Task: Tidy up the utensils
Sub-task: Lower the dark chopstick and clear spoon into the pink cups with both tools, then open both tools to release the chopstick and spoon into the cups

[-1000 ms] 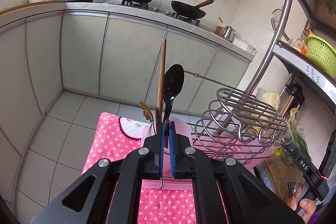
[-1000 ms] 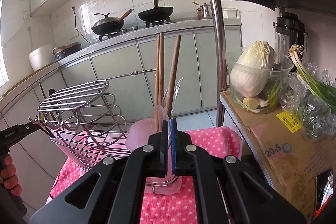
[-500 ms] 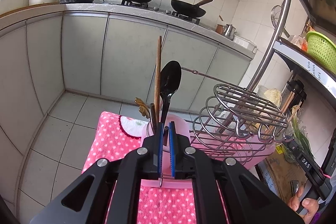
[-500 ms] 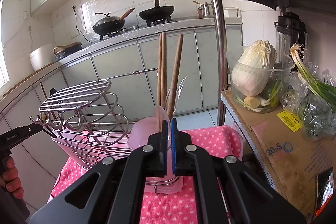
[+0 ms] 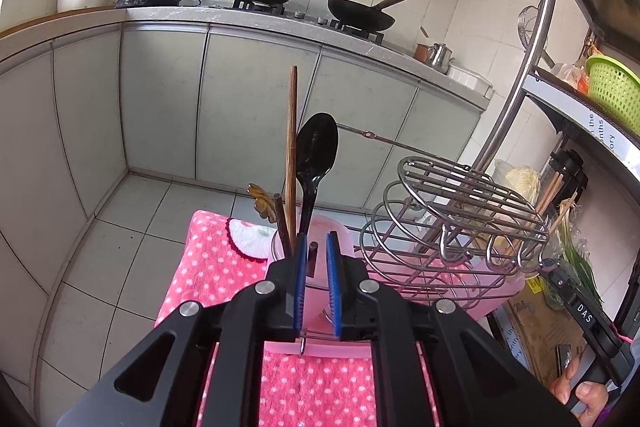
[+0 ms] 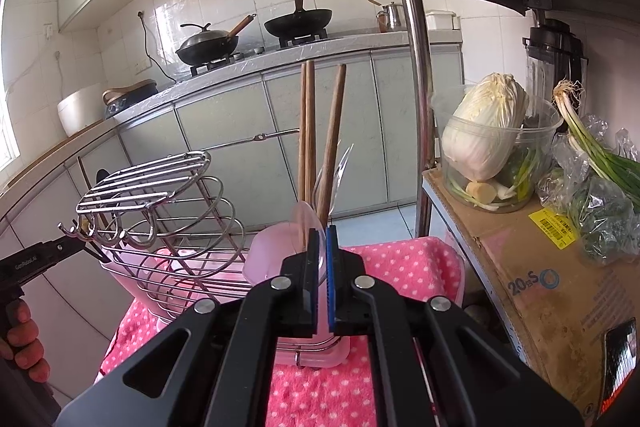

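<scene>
A pink utensil cup (image 5: pixel 328 227) at the near end of a wire dish rack (image 5: pixel 452 211) holds a black spoon (image 5: pixel 318 155), a wooden chopstick (image 5: pixel 291 147) and a brown-handled utensil. My left gripper (image 5: pixel 317 255) is open a little, its blue pads either side of a dark handle end (image 5: pixel 313 257), not clamping it. In the right wrist view another pink cup (image 6: pixel 268 251) holds wooden chopsticks (image 6: pixel 310 131) and clear plastic utensils. My right gripper (image 6: pixel 322 247) is shut on a clear plastic spoon (image 6: pixel 306 227) at the cup.
The rack stands in a pink tray (image 6: pixel 320 355) on a pink dotted towel (image 5: pixel 216 267). A metal shelf post (image 6: pixel 416 87) and a cardboard box (image 6: pixel 520 267) with cabbage (image 6: pixel 488 131) and green onions lie right. Kitchen counter with woks is behind.
My left gripper's pads have parted from shut to slightly open around the dark handle. My right gripper stays shut on the clear spoon, barely moved.
</scene>
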### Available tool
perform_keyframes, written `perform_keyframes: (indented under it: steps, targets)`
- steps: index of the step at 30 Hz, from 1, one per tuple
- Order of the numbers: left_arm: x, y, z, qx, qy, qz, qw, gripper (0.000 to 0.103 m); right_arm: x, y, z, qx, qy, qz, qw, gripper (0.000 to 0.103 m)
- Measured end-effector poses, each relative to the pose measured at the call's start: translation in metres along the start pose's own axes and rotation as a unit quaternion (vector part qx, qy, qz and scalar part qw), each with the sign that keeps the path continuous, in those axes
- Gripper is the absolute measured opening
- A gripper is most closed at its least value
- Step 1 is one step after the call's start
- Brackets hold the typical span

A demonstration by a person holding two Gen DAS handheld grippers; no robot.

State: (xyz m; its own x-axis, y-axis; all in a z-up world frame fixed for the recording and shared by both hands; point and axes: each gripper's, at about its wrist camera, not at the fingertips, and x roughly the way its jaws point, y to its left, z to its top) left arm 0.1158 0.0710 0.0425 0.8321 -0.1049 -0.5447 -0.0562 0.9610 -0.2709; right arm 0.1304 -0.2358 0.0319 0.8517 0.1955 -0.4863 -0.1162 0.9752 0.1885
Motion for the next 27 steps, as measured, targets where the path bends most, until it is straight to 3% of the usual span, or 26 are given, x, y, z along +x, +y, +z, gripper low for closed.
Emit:
perform_keyframes:
  steps: [6,14,18,27]
  targets:
    - [-0.001,-0.003,-0.001,0.003,0.001,0.004,1.0,0.024,0.001,-0.001,0.001,0.003,0.01,0.0,1.0,0.004]
    - [-0.003,-0.005,-0.001,0.005,0.002,0.005,1.0,0.027,0.0,0.001,0.0,0.0,0.015,-0.005,1.0,0.004]
    - [-0.006,-0.008,0.0,0.009,-0.003,0.007,0.9999,0.037,-0.002,0.003,0.002,-0.001,0.016,-0.006,1.0,0.004]
    - [-0.016,-0.011,0.003,0.018,-0.016,0.005,0.9997,0.04,-0.014,0.008,0.006,-0.006,0.01,-0.002,1.0,0.004]
